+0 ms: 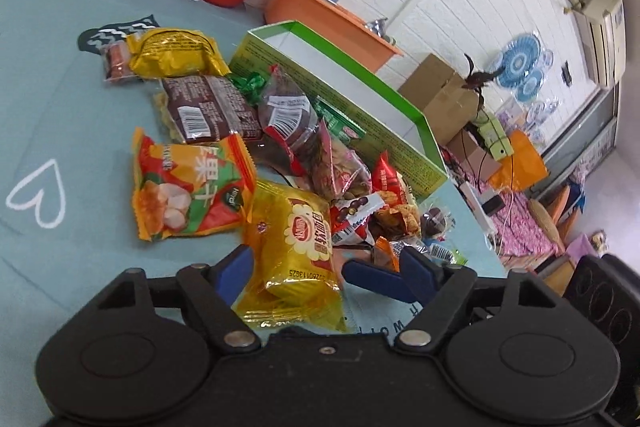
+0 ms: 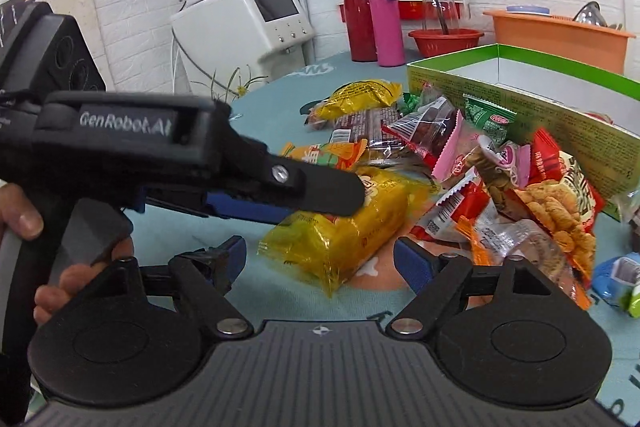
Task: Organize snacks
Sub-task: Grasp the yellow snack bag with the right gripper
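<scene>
Yellow snack packet lying between fingers of released left tool, right tool also spread, just short of it

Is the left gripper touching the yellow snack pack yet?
Cannot tell. In the left wrist view the left gripper straddles the yellow snack pack, jaws open; neither view shows contact or a gap plainly.

At the counter's far edge, toward twelve o'clock, a red flask touches a pink bottle. A red bowl holding a glass jug sits at their three o'clock, then an orange tub. A white machine stands at ten o'clock.
</scene>
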{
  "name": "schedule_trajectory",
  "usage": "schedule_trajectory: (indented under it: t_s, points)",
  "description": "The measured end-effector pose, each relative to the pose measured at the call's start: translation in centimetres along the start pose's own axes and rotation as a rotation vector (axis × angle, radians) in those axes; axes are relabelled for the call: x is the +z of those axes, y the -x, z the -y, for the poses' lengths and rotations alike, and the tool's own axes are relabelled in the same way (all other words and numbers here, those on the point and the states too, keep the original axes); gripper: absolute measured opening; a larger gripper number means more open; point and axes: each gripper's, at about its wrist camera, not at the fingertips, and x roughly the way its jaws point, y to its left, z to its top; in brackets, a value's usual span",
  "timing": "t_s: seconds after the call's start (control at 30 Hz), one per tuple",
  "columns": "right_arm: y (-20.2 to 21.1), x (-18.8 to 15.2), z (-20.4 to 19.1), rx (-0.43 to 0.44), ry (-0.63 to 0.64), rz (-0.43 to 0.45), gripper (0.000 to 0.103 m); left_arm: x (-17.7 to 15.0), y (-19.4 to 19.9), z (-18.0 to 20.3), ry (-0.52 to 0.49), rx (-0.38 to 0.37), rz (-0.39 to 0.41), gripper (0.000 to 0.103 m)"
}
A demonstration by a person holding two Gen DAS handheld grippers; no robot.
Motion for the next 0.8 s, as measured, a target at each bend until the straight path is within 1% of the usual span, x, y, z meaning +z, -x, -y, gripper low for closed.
schedule_trajectory:
  t_s: [0.13,0.17,0.2,0.23,0.27,0.3,0.37,0.4,0.5,0.63,0.7,0.8]
  points:
    - [-0.7,0.3,0.5,0.0,-0.055,0.007,0.103,0.3,-1.1,-0.3,-0.005,0.008,-0.019,0.103]
    - [-0.8,0.3,0.6,-0.002,-0.057,0.009,0.103,0.4,-1.3,-0.5,-0.005,0.005,-0.022,0.1]
    - [-0.9,0.2,0.6,-0.007,-0.054,0.008,0.103,0.3,-1.5,-0.5,-0.008,0.008,-0.023,0.084]
    - [-1.1,0.2,0.7,-0.018,-0.053,0.002,0.103,0.3,-1.7,-0.6,-0.017,0.026,-0.021,0.061]
    - [-1.1,0.1,0.8,-0.026,-0.058,0.007,0.09,0.1,-1.9,-0.6,-0.023,0.054,-0.018,0.051]
    - [-0.9,0.1,1.0,-0.027,-0.066,0.013,0.081,0.1,-1.8,-0.8,-0.014,0.049,-0.012,0.052]
    - [-0.3,0.1,1.2,-0.017,-0.067,0.019,0.075,0.0,-1.3,-0.7,0.013,0.036,-0.01,0.05]
    - [0.0,0.2,1.2,-0.015,-0.062,0.022,0.073,-0.1,-1.0,-0.3,0.007,0.034,-0.002,0.05]
    - [1.4,0.4,0.7,-0.02,-0.022,0.06,0.071,0.1,0.4,1.3,-0.029,0.028,0.043,0.05]
    - [3.9,1.5,0.4,-0.031,0.026,0.154,0.071,1.4,1.6,3.9,-0.098,-0.003,0.113,0.05]
    - [4.8,2.3,0.8,-0.046,0.042,0.2,0.071,2.3,1.3,5.1,-0.135,-0.023,0.138,0.05]
    - [5.4,3.4,2.0,-0.089,0.05,0.249,0.07,3.9,-0.4,6.6,-0.171,-0.055,0.148,0.05]
